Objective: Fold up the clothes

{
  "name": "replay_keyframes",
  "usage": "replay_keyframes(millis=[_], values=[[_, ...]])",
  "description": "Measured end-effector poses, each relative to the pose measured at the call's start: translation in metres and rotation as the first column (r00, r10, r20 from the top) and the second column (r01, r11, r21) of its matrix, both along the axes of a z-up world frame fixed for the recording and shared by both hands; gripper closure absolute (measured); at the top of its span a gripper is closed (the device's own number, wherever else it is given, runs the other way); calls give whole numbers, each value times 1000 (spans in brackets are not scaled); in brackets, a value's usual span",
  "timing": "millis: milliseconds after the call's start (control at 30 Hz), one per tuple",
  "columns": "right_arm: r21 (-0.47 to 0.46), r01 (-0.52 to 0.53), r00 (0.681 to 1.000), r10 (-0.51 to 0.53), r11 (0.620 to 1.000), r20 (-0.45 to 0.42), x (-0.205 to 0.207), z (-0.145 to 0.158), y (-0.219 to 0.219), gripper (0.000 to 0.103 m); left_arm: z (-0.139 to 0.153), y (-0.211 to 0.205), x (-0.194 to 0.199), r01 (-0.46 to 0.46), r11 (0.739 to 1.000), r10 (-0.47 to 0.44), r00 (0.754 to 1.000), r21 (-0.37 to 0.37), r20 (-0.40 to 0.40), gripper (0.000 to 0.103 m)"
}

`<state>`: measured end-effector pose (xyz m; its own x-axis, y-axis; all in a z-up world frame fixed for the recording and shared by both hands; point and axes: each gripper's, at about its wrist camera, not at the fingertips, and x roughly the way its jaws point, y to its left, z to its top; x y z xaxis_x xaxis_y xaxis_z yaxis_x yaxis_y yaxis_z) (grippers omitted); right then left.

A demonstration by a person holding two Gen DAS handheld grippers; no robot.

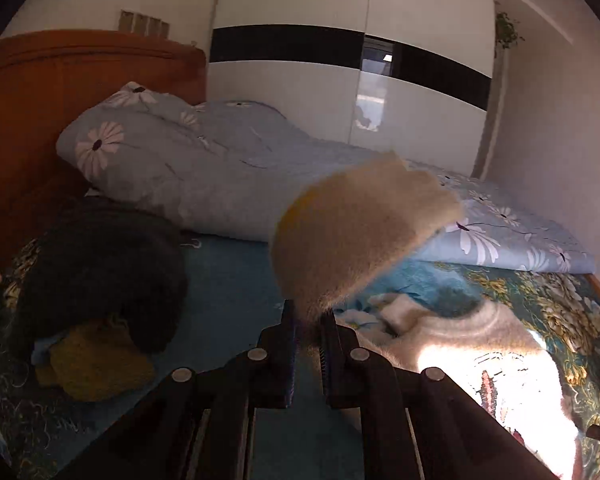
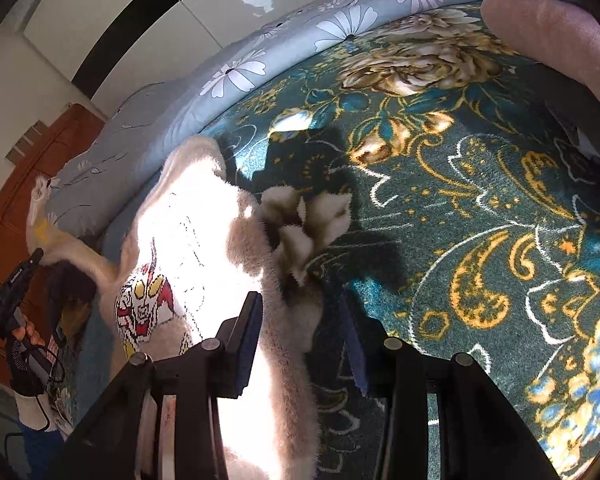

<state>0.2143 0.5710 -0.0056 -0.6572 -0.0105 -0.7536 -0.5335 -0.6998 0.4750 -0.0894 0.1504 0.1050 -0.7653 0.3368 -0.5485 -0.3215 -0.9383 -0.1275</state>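
Your left gripper (image 1: 309, 314) has its 2 fingers closed on a corner of the cream fleece sweater (image 1: 364, 232), and that pinched flap stands raised above the bed, its fuzzy surface curling over toward the grey-blue floral duvet (image 1: 172, 168). The rest of the sweater lies on the teal floral bedspread (image 1: 228, 280), just beside the gripper on its right, partly washed out by a patch of sunlight.

Your right gripper (image 2: 300, 316) has its fingers parted, with a fold of the sweater (image 2: 284, 248) lying loose between them; neither pad presses the cloth. From this gripper, the sweater's body spreads to the left, showing a red, yellow and white cartoon print (image 2: 144, 304). Beyond the print, the left gripper (image 2: 36, 258) appears small, pinching the sweater's far corner, with a hand (image 2: 26, 334) on its grip.

A dark knitted garment (image 1: 104, 272) sits in a heap left of the sweater, on top of a mustard-yellow one (image 1: 92, 368). A pink cushion (image 2: 560, 44) rests at the bedspread's far right edge. A wooden headboard (image 1: 60, 100) stands behind the duvet.
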Motion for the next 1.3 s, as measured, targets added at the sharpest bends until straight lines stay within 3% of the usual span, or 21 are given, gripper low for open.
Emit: replay_keyframes(millis=[100,333,567,733,800,900,1100,1233,1300], values=[[-4,-3,1000,3,1000,-4,-1,2,-5,62,-18,-25,-6,-39,999,40,999,-29,33,92],[0,-13,1000,13,1000,7,-20,10,-13,62,-76,-61,-17,-125,992,127,983,-22,131,92],[29,-39,999,38,999,33,-41,15,-21,62,-124,-72,-26,-140,990,134,958,3,255,92],[50,-73,997,71,996,40,-64,19,-27,62,-130,-77,-18,-90,990,54,951,105,304,82],[58,-96,995,94,994,37,-78,21,-30,62,-130,-80,-11,-83,987,36,949,136,314,60],[63,-112,993,110,992,45,-100,18,-31,56,-130,-87,4,-97,976,33,949,193,314,44],[77,-136,989,131,988,75,-144,10,-30,47,-126,-71,38,-58,966,-13,962,251,272,38],[86,-153,985,144,985,94,-173,5,-30,29,-116,-44,53,39,962,-100,972,270,213,38],[84,-140,987,132,987,95,-175,4,-27,29,-114,-31,57,85,958,-144,969,275,203,38]])
